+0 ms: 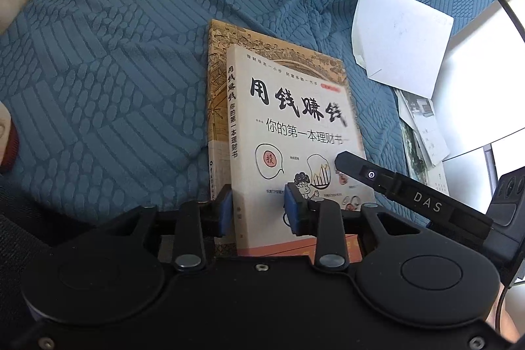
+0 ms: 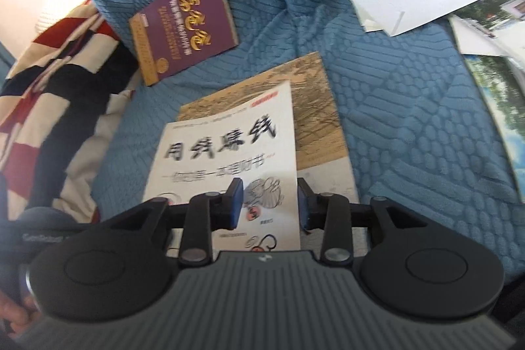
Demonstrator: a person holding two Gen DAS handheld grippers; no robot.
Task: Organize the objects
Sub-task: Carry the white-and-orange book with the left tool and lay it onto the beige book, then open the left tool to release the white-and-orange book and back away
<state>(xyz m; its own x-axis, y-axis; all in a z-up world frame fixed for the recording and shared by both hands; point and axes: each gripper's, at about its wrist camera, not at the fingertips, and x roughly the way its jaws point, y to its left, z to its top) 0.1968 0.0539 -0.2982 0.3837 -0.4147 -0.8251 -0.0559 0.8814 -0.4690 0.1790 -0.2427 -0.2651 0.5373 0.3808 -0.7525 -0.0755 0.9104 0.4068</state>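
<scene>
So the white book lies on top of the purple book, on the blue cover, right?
Not quite. The white book lies on a tan book, not the purple book, which sits apart, farther back on the blue cover. The right wrist view shows all three.

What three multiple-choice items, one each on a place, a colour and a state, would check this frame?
1. The white book lies
A. on the tan book
B. under the tan book
C. beside it, apart

2. The bedspread is
A. green
B. blue
C. grey

3. The purple book is
A. open
B. standing upright
C. closed, lying flat

Answers:
1 A: the tan cover shows from under the white book's far and side edges.
2 B: the textured cloth is blue in both views.
3 C: its front cover faces up, no pages showing.
</scene>
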